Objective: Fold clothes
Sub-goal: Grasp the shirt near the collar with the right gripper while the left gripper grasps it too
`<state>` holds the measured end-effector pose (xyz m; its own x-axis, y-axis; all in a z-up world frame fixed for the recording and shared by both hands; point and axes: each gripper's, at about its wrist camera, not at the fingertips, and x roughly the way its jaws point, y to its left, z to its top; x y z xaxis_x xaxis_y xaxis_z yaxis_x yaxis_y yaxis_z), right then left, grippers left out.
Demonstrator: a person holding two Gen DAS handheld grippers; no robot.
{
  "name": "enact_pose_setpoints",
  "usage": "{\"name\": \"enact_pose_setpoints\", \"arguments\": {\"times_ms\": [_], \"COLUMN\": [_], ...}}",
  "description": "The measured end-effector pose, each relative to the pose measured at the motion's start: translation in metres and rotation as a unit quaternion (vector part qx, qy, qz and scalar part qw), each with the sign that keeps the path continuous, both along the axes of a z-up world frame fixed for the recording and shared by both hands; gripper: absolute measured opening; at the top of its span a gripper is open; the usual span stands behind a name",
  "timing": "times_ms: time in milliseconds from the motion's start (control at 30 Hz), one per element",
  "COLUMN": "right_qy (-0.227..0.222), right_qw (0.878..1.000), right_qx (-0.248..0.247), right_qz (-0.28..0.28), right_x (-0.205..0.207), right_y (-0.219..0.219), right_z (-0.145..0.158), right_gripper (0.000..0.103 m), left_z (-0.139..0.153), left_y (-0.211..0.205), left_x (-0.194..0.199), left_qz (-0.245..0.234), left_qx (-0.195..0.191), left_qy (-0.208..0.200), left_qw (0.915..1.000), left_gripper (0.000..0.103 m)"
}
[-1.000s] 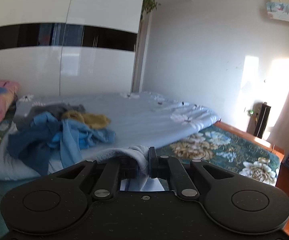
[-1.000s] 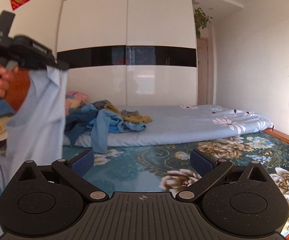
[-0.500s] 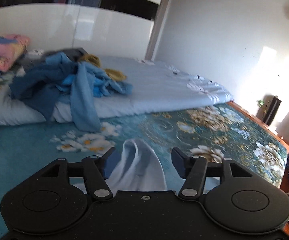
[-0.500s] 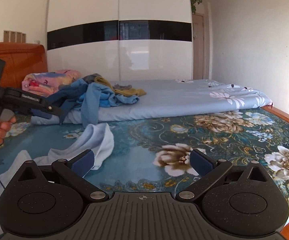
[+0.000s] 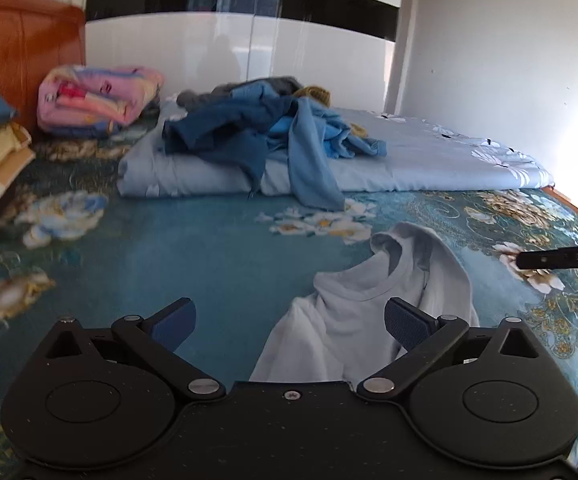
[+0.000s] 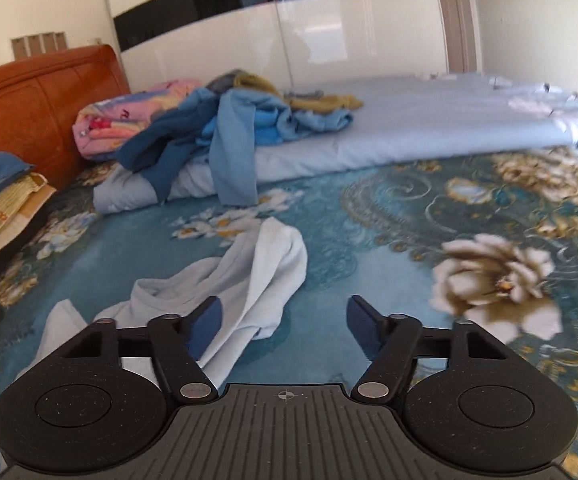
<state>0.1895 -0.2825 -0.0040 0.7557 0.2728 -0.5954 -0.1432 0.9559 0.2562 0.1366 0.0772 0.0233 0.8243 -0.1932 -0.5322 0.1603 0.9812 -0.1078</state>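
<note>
A pale blue shirt [image 5: 373, 312] lies crumpled on the teal floral bedspread [image 5: 217, 256], its neckline facing up. My left gripper [image 5: 289, 320] hovers just above it, jaws opening wide, with the cloth lying below and between the fingers, untouched by the pads. In the right wrist view the same shirt [image 6: 257, 276] spreads to the left. My right gripper [image 6: 285, 326] is low over the bedspread [image 6: 373, 264], jaws closing, its left finger over the shirt's edge and nothing pressed between the pads. The right gripper's black tip [image 5: 565, 258] shows at the left view's right edge.
A heap of blue, grey and mustard clothes [image 5: 273, 128] rests on a folded light blue quilt [image 5: 429, 156] at the back. A pink blanket [image 5: 97, 96] and stacked pillows [image 6: 5, 196] lie by the orange headboard [image 6: 41, 96]. White wardrobe doors [image 5: 241, 52] close the room behind.
The left gripper has let go of the pale shirt, which dropped from hanging in the air onto the bedspread. Both grippers came down toward the bed; the right jaws have narrowed.
</note>
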Motion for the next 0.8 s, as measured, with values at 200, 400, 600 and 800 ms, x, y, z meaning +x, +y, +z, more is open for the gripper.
{"name": "enact_pose_setpoints", "arguments": {"times_ms": [200, 400, 600, 800], "right_qy": [0.044, 0.083, 0.092, 0.046], "right_qw": [0.999, 0.996, 0.995, 0.997], "right_qx": [0.007, -0.022, -0.026, -0.055], "right_qz": [0.009, 0.005, 0.002, -0.016], "right_x": [0.068, 0.103, 0.101, 0.079], "right_y": [0.024, 0.042, 0.04, 0.037], "right_z": [-0.023, -0.045, -0.047, -0.02], "right_gripper": [0.051, 0.029, 0.006, 0.003], "left_z": [-0.032, -0.068, -0.075, -0.056], "left_y": [-0.012, -0.018, -0.005, -0.009], "left_x": [0.05, 0.084, 0.088, 0.069], "left_qz": [0.002, 0.01, 0.018, 0.035], "left_qx": [-0.02, -0.018, -0.046, -0.033], "left_qy": [0.059, 0.145, 0.168, 0.114], "left_qw": [0.9981, 0.9893, 0.9847, 0.9924], "left_gripper": [0.091, 0.056, 0.006, 0.001]}}
